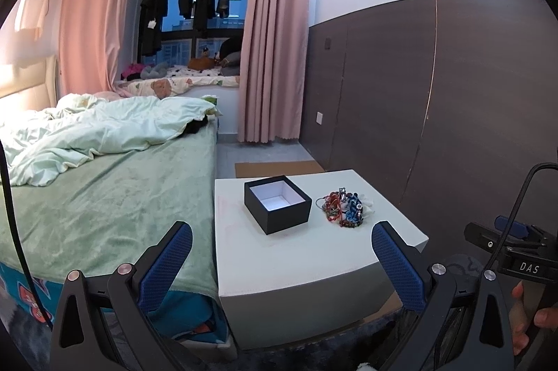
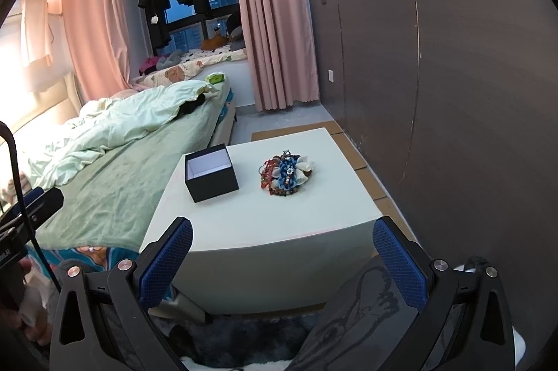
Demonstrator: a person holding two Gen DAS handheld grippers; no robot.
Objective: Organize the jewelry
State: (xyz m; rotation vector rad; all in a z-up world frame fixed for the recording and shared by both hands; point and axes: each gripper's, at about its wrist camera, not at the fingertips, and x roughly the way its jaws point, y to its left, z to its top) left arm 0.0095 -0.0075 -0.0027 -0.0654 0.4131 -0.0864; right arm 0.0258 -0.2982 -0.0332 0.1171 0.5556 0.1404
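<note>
Currently, no item is held: the left gripper (image 1: 281, 261) and right gripper (image 2: 282, 257) are both spread wide, short of the white table (image 2: 244, 224). The jewelry pile (image 2: 285, 175) lies just beside the open black box (image 2: 211, 174). Judged as the approach step; a pinch on one piece is required next.
</note>
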